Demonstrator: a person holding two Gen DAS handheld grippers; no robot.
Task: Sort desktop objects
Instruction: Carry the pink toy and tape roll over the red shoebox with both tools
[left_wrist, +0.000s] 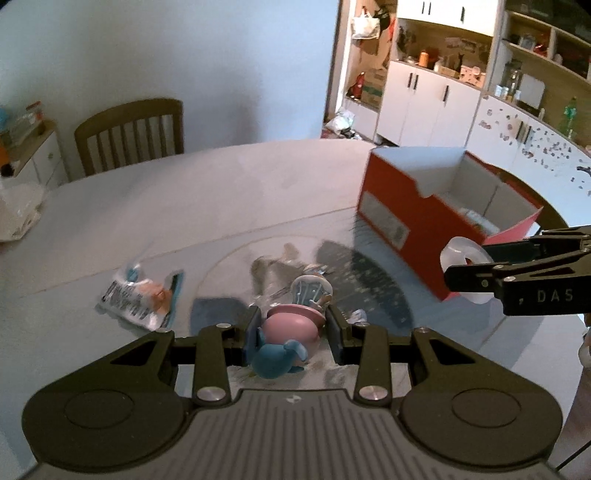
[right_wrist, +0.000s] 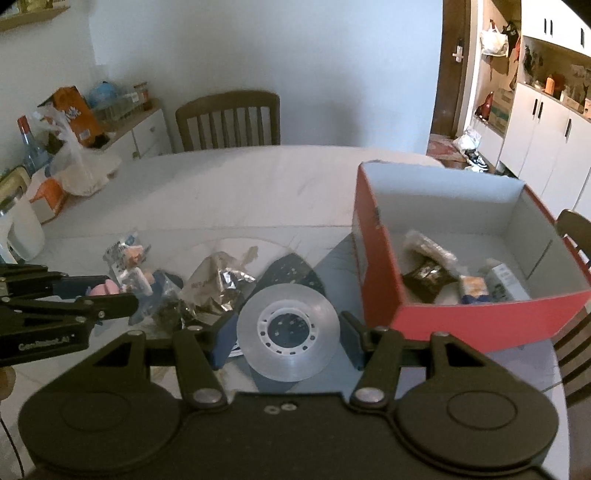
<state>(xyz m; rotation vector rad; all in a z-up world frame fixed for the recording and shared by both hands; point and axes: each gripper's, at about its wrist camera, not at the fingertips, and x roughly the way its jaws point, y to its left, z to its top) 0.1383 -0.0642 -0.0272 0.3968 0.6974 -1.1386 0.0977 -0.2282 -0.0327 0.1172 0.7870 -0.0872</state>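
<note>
Left of the red box (right_wrist: 461, 317), right gripper (right_wrist: 288, 338) clamps the tape roll (right_wrist: 288, 332); left gripper (left_wrist: 291, 332) clamps a pink-blue figurine (left_wrist: 286, 336) over desk (left_wrist: 221, 184). Next: carry both above box, release.

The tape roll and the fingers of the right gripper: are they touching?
Touching. The right wrist view shows both fingers pressed against the rim of the tape roll, no gap on either side, and the roll is lifted above the table.
</note>
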